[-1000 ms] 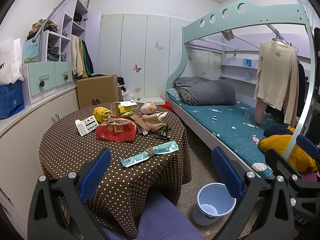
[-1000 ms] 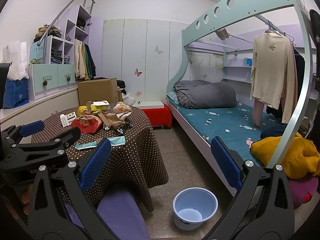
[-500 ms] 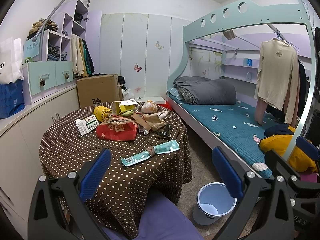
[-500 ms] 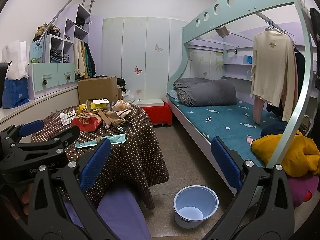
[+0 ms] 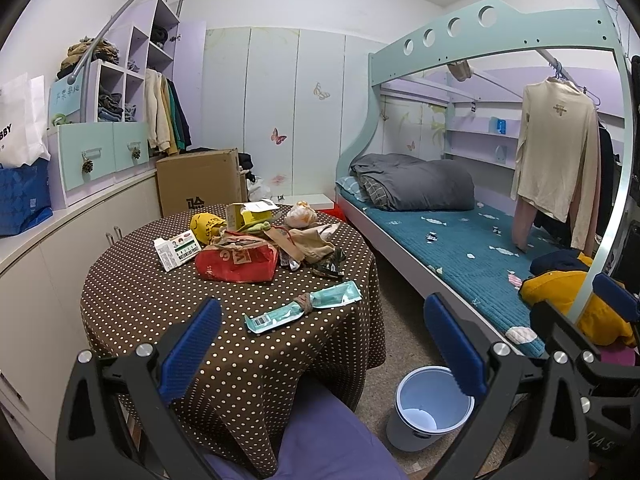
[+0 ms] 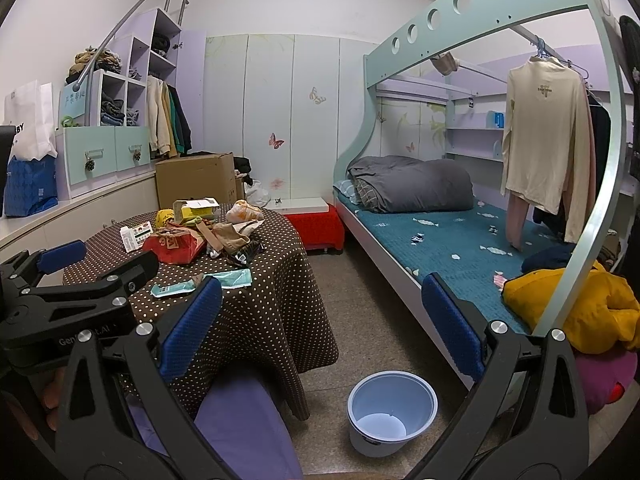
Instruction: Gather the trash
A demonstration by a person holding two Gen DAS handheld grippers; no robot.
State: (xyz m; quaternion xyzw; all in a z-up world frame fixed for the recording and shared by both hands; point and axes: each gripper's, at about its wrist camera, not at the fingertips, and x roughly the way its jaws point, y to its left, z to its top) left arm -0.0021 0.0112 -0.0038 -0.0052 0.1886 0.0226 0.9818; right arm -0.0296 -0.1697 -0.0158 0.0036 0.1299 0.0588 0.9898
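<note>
A round table with a brown dotted cloth [image 5: 152,304] holds a heap of trash: a red bag [image 5: 236,265], a white and green box [image 5: 177,252], a yellow box [image 5: 244,216], a yellow wad [image 5: 206,226], a tan wrapper [image 5: 310,244] and a long teal wrapper [image 5: 304,308] near the front edge. A light blue bin [image 5: 430,408] stands empty on the floor to the table's right; it also shows in the right wrist view [image 6: 392,412]. My left gripper [image 5: 320,344] is open and empty, in front of the table. My right gripper [image 6: 320,332] is open and empty, above the floor.
A purple seat [image 6: 240,424] stands by the table. A bunk bed [image 5: 460,248] with grey bedding and yellow clothes runs along the right. A cardboard box [image 5: 200,184] and a white counter [image 5: 48,232] are at the left. A red stool [image 6: 320,224] stands behind.
</note>
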